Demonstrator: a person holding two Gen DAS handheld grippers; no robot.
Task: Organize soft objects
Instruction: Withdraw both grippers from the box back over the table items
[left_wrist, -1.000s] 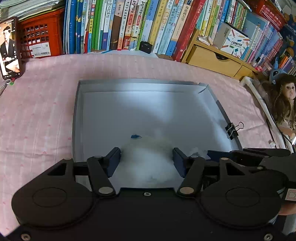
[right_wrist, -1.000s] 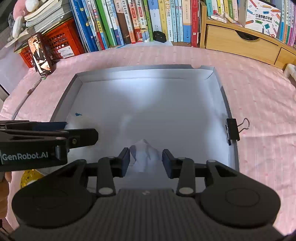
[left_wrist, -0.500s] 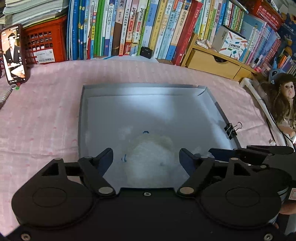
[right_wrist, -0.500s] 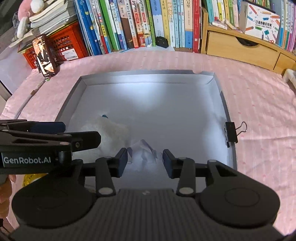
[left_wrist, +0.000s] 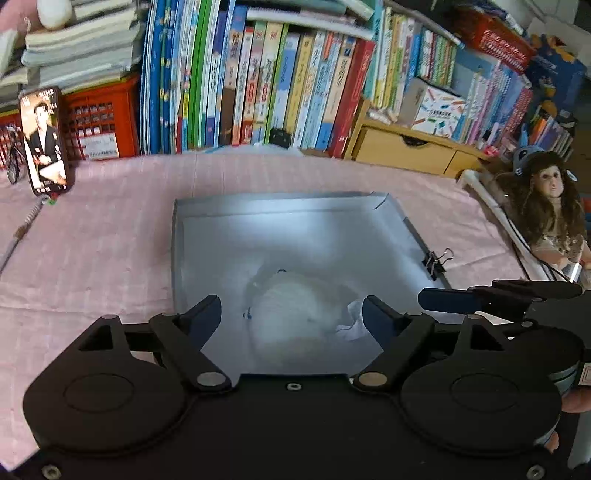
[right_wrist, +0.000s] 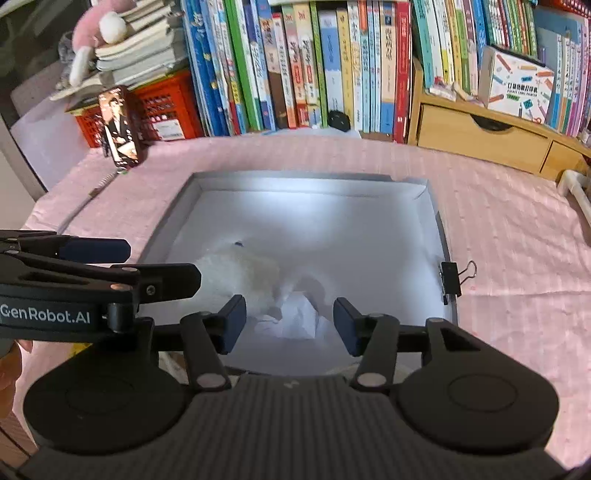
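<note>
Both sets of tongs have let go since a second ago: the left tongs (left_wrist: 291, 314) then pinched the white fluffy wad (left_wrist: 295, 314), the right tongs (right_wrist: 289, 321) the crumpled white paper (right_wrist: 297, 319). Now each pair is released and its jaws are opening, with its soft thing lying free between them, untouched. The 2 soft things sit side by side, touching, on the floor of the shallow grey tray (right_wrist: 430, 206), near its front edge. A black binder clip (right_wrist: 451, 277) grips the tray's right wall. The tray rests on the table's pink cloth (left_wrist: 110, 251). Books (right_wrist: 314, 66) line the back.
</note>
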